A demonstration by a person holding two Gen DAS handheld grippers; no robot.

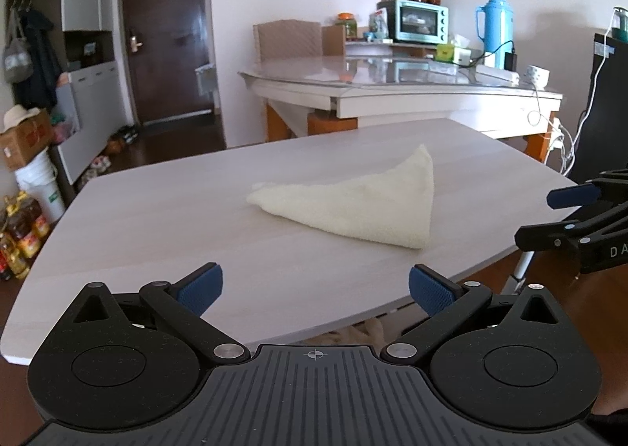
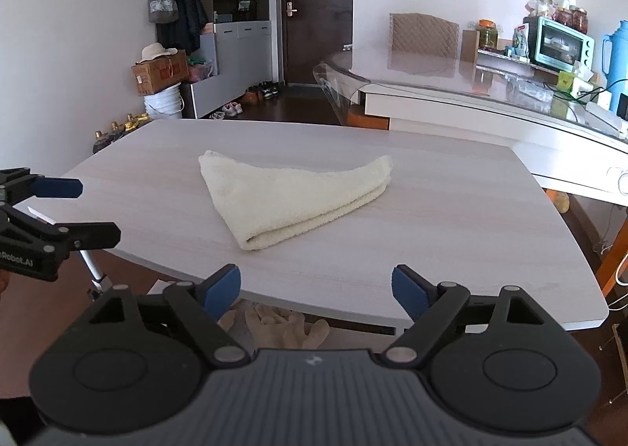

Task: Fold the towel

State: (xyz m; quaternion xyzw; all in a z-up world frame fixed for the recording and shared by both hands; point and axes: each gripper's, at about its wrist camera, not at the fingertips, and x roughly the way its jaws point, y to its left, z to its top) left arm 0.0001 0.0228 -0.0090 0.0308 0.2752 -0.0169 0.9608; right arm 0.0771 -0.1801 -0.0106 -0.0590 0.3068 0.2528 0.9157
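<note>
A cream towel [image 1: 353, 200] lies folded into a layered triangle in the middle of the pale wooden table [image 1: 157, 210]. The right wrist view shows the same towel [image 2: 290, 196] on the table [image 2: 471, 230], its thick folded edge toward me. My left gripper [image 1: 316, 291] hovers over the table's near edge, short of the towel, open with nothing between its blue pads. My right gripper [image 2: 316, 291] is also open and empty, held back at the near edge. Each gripper shows in the other's view: the right one [image 1: 549, 218] at the right border, the left one [image 2: 94, 210] at the left border.
Behind stands a glass-topped white table [image 1: 392, 84] carrying a teal toaster oven [image 1: 422, 22], a blue thermos [image 1: 496, 28], jars and cables. A dark door [image 1: 165, 33], cabinets, boxes and a white bucket [image 1: 37, 179] are at the left. Pale gloves [image 2: 274, 322] lie below the table's near edge.
</note>
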